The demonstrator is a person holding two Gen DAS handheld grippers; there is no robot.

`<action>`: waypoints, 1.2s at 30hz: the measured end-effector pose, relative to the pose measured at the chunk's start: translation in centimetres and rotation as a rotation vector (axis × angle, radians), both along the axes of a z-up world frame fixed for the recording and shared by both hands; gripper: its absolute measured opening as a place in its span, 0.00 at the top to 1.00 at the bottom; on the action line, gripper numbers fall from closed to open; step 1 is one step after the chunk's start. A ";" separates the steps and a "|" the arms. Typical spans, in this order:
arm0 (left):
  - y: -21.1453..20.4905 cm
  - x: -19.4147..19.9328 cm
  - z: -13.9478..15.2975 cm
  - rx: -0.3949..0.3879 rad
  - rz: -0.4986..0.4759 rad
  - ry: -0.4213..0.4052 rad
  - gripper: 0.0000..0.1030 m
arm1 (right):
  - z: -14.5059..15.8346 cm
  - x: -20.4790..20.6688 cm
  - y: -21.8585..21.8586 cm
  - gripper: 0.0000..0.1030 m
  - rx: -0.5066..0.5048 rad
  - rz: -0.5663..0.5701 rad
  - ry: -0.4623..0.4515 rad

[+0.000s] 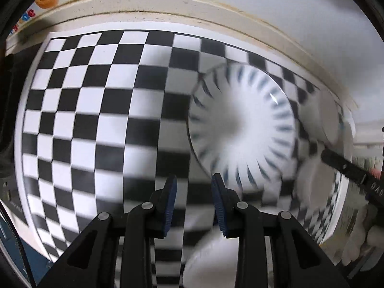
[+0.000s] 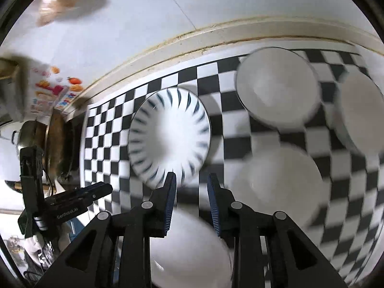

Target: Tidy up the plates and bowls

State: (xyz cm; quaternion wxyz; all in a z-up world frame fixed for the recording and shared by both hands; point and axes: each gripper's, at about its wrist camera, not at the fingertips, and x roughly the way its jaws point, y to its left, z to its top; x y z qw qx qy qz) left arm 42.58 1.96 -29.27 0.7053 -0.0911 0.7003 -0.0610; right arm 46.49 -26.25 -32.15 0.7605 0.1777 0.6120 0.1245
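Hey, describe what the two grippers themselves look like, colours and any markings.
Both the left gripper and right gripper are matte black linkage frames with round silver pivot pins and two blue ribbed pads. In the right wrist view, the left gripper's black body carries small white lettering, too blurred to read surely.

Both wrist views share striped plate (image 1: 242, 129) (image 2: 169, 135).

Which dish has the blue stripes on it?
The striped plate on the checkered mat, left of the others. Dark blue dashes ring its rim; the other dishes are plain white.
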 end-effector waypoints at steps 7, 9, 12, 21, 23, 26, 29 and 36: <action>-0.6 4.8 -4.3 -0.019 0.017 0.058 0.73 | -5.7 6.1 1.9 0.72 -0.099 0.068 0.114; -1.0 5.3 -4.9 -0.024 -0.001 0.058 0.73 | -6.9 6.9 2.3 0.72 -0.111 0.081 0.137; -1.9 5.4 -5.0 0.000 -0.031 0.035 0.76 | -8.0 7.5 2.8 0.82 -0.128 0.097 0.142; -2.7 2.1 -1.3 0.034 -0.039 -0.035 0.76 | -5.8 6.1 2.7 0.85 -0.139 0.112 0.075; -2.7 1.0 0.6 0.026 -0.037 -0.070 0.76 | -4.6 5.1 2.9 0.85 -0.133 0.113 0.056; -2.3 -0.7 3.5 0.009 -0.041 -0.118 0.76 | -2.4 3.3 2.4 0.85 -0.113 0.106 0.021; -2.2 -2.6 6.3 -0.004 -0.053 -0.159 0.76 | 0.1 0.9 2.1 0.85 -0.100 0.098 -0.012; -1.9 -7.5 11.6 -0.025 -0.107 -0.243 0.76 | 5.5 -6.1 1.2 0.85 -0.095 0.080 -0.095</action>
